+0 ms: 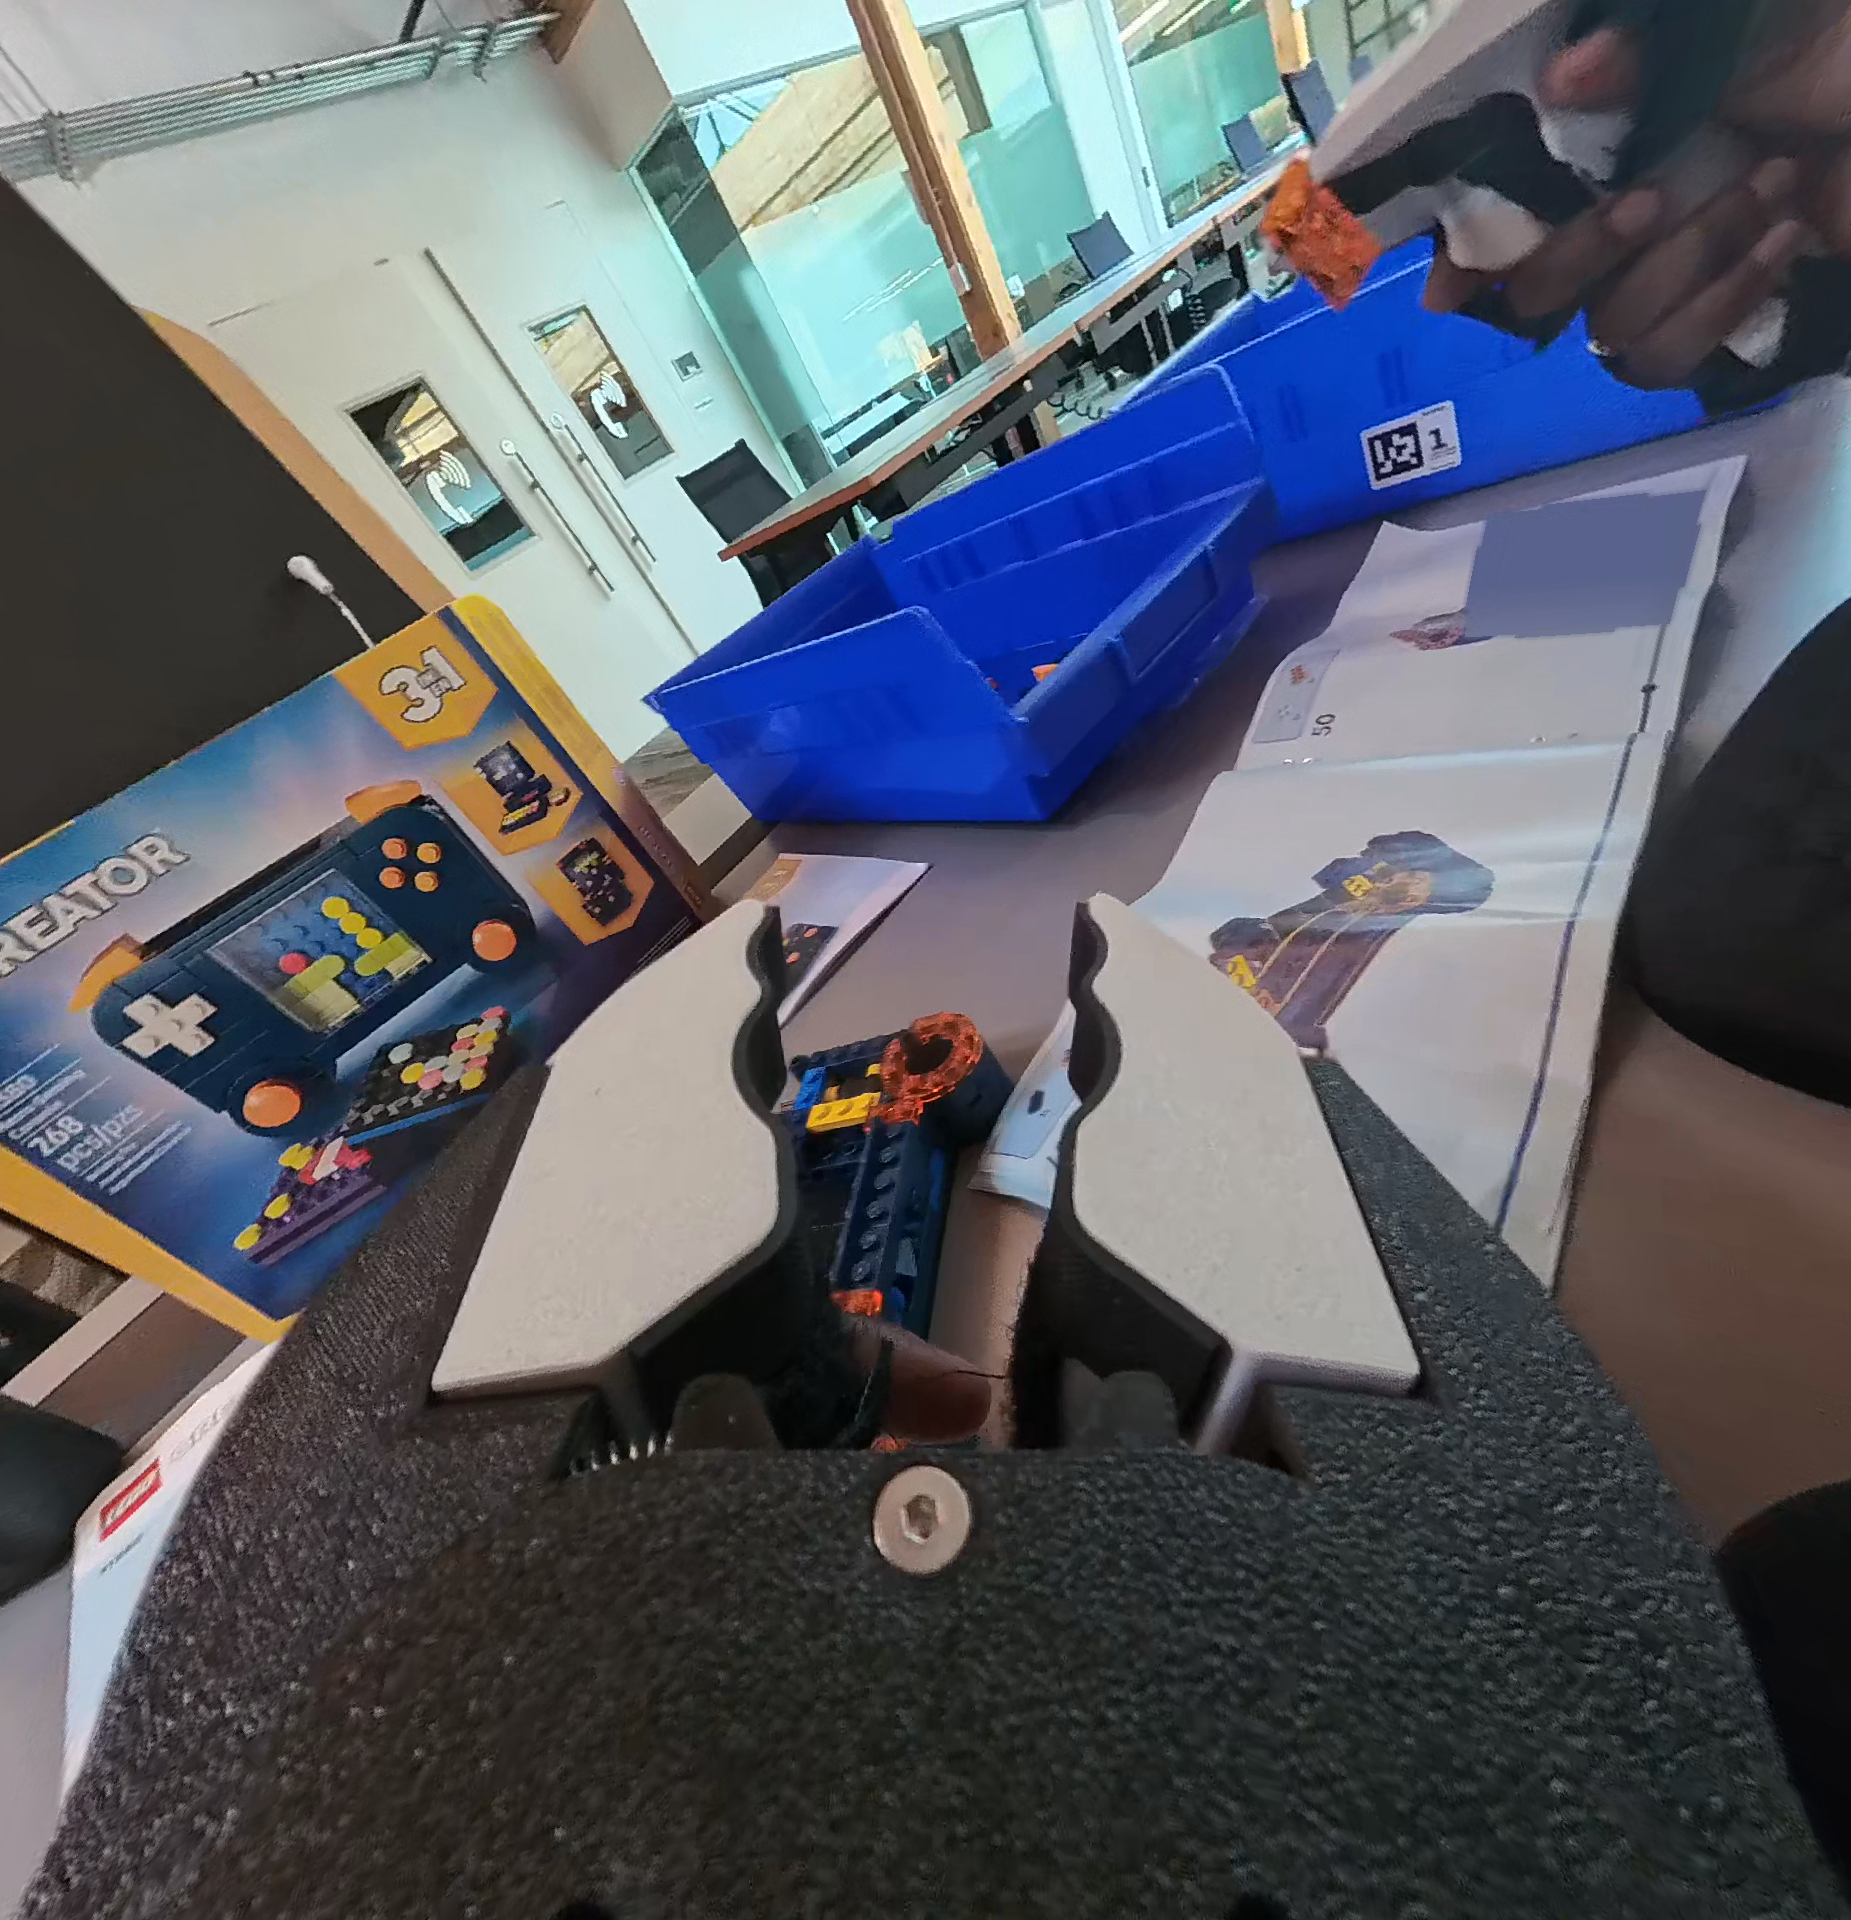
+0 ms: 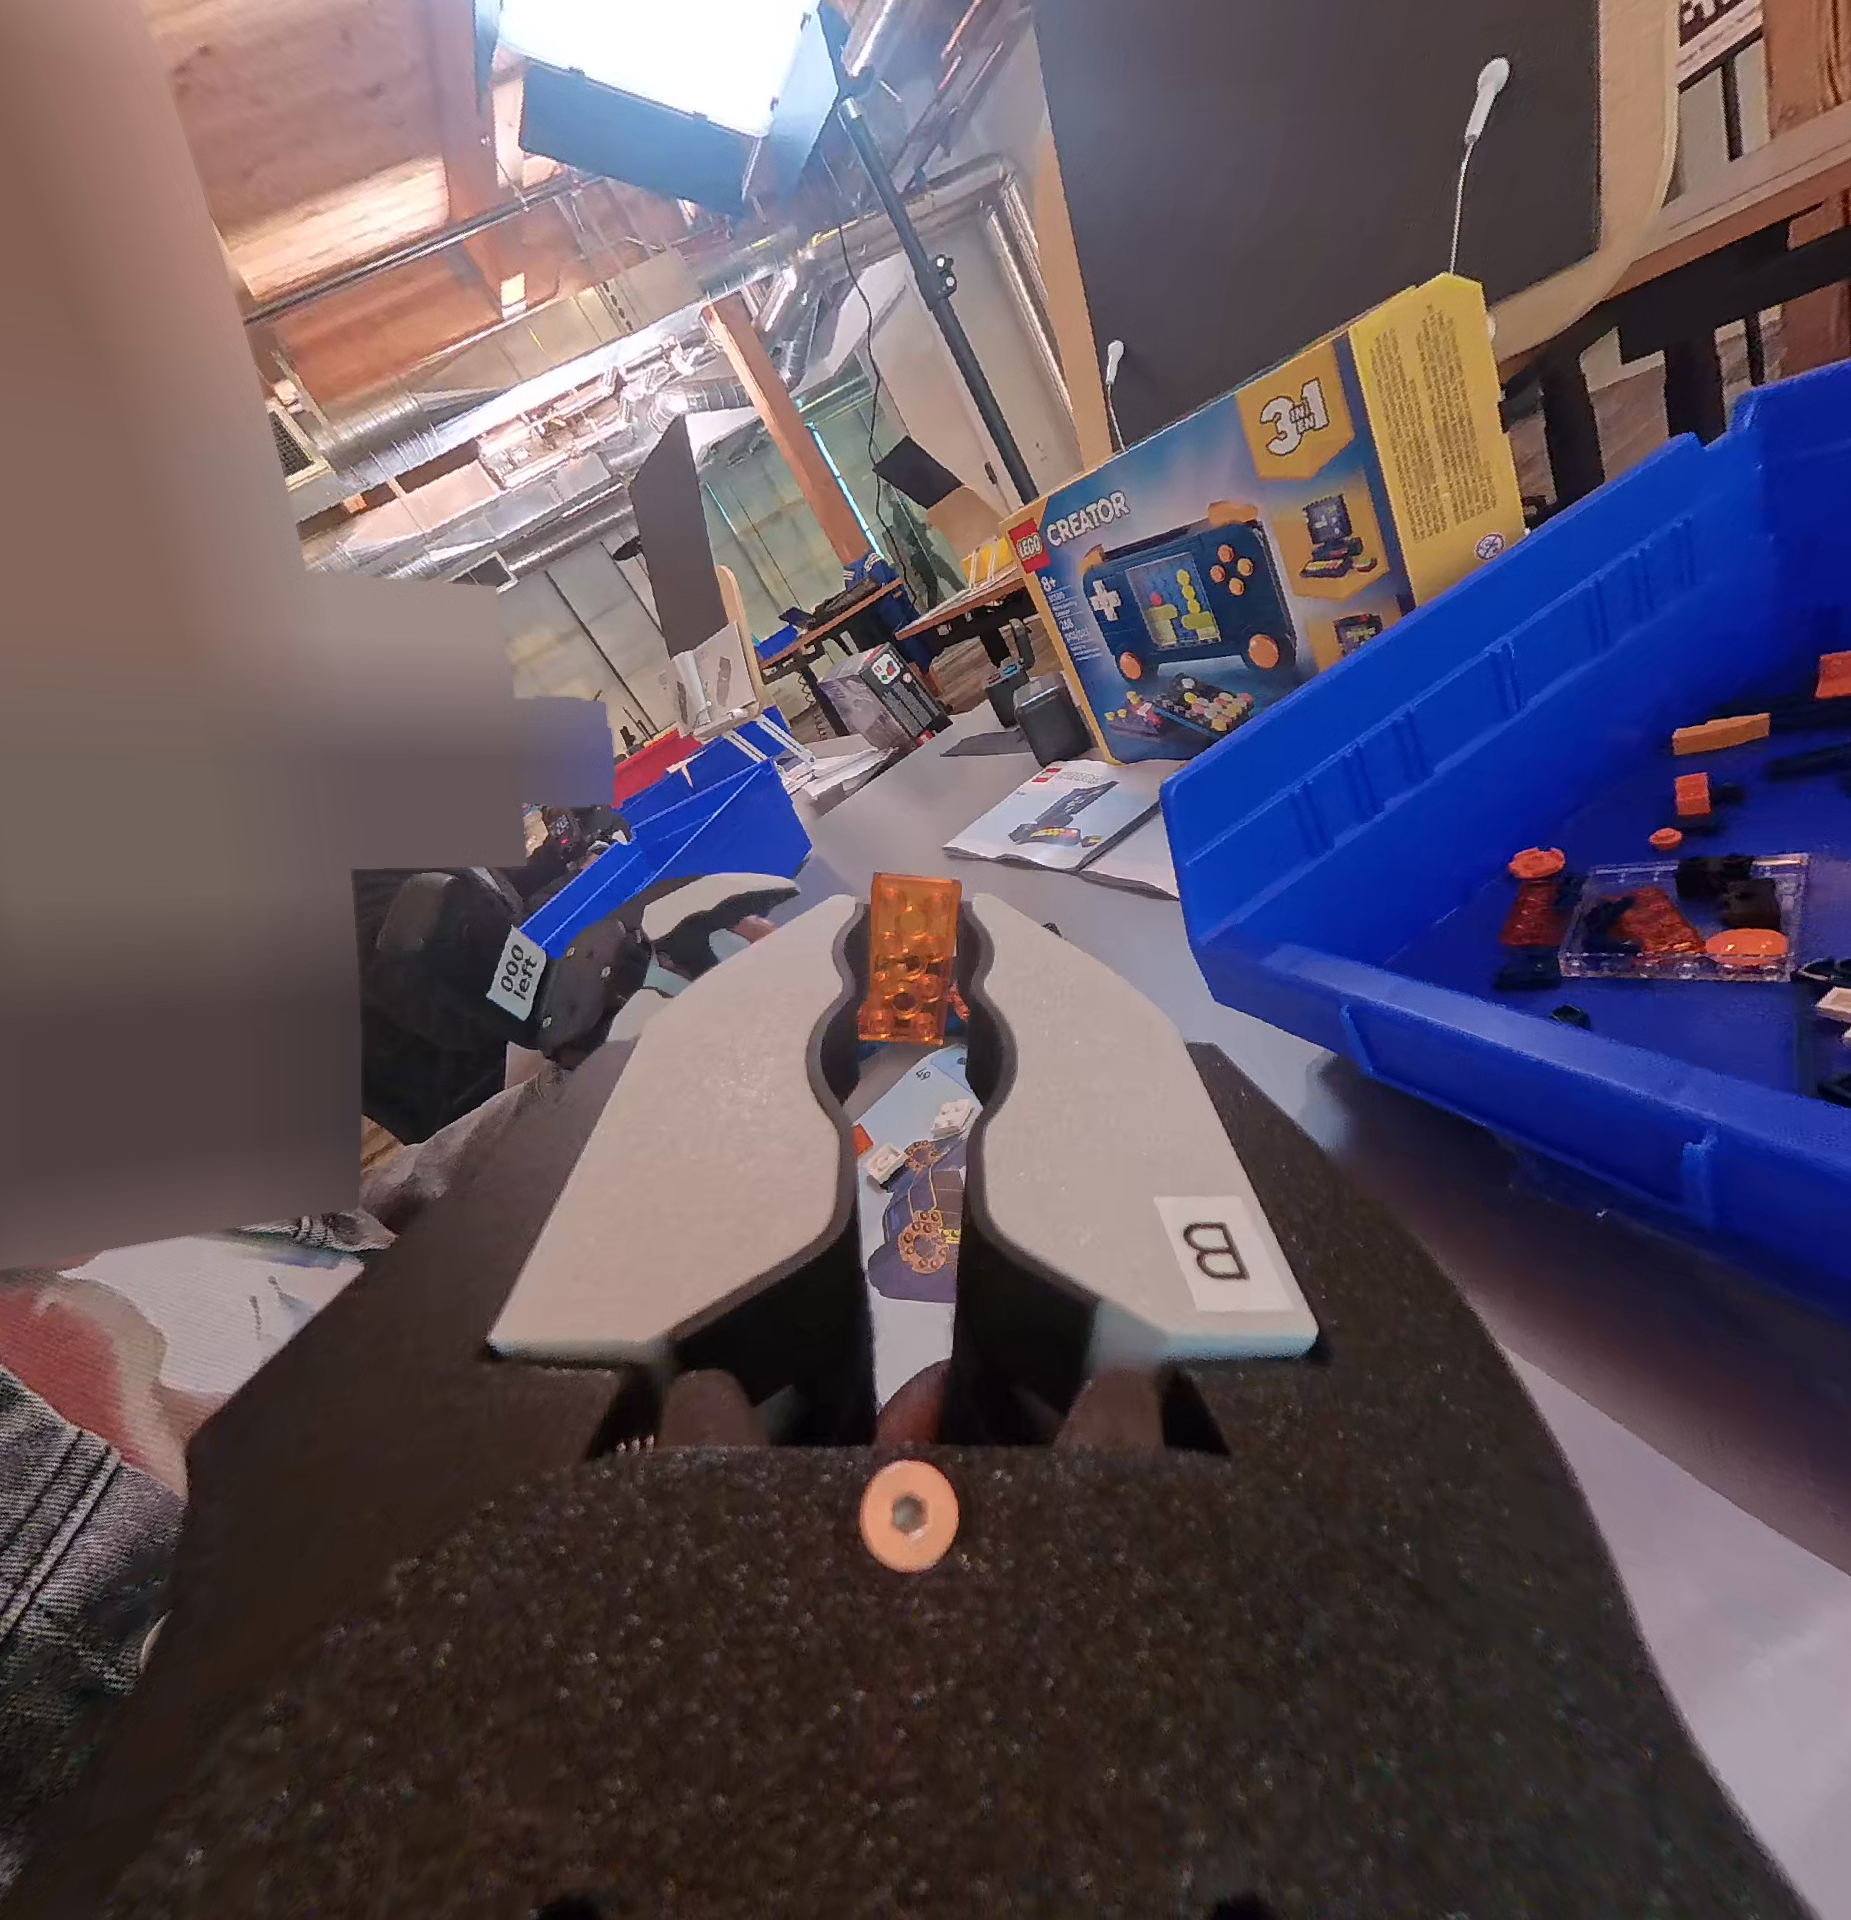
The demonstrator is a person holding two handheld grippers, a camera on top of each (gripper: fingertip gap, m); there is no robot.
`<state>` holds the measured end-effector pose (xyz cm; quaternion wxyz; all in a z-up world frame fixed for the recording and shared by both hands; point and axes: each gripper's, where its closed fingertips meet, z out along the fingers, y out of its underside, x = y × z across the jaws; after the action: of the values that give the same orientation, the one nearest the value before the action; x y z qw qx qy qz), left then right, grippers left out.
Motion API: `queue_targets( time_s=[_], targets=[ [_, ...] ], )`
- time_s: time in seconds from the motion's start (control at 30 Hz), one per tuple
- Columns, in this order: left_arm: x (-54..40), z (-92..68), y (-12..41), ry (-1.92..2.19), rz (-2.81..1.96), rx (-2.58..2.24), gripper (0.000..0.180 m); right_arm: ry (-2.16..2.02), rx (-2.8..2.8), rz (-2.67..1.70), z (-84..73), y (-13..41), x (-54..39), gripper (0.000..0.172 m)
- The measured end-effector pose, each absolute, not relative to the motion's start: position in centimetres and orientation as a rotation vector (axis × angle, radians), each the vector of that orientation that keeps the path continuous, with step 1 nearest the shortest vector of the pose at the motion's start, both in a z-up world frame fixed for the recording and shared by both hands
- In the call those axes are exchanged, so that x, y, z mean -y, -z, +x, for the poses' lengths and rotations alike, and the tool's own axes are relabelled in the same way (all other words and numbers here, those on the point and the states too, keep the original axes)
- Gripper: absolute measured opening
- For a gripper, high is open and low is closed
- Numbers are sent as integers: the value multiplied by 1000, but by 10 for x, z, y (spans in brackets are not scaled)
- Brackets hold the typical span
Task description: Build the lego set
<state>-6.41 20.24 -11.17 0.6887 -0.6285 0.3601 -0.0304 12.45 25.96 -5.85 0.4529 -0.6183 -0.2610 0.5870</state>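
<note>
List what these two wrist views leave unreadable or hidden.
- Dark blue brick model, left wrist view: its near end is hidden behind the left gripper body, and whether either pad touches it cannot be told.
- Right gripper, left wrist view: motion-blurred and cut by the top edge.
- Blue bin, right wrist view: cut by the right edge.
- Booklet page, right wrist view: mostly hidden behind the fingers.

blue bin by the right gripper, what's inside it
The blue bin holds loose bricks: orange pieces, dark pieces, a clear case and a white piece. The near wall and frame edge hide the rest.
</note>
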Motion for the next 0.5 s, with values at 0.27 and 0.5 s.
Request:
queue_targets(
  time_s=[0.27, 0.5],
  targets=[
    [-211, -126, 129, 169, -1706, -702, 75, -1413, 663, -1553, 122, 61, -260, 15],
    [-208, -142, 187, 286, -1995, -854, 88, -1406, 713, -1575, 107, 69, -255, 15]
  ],
)
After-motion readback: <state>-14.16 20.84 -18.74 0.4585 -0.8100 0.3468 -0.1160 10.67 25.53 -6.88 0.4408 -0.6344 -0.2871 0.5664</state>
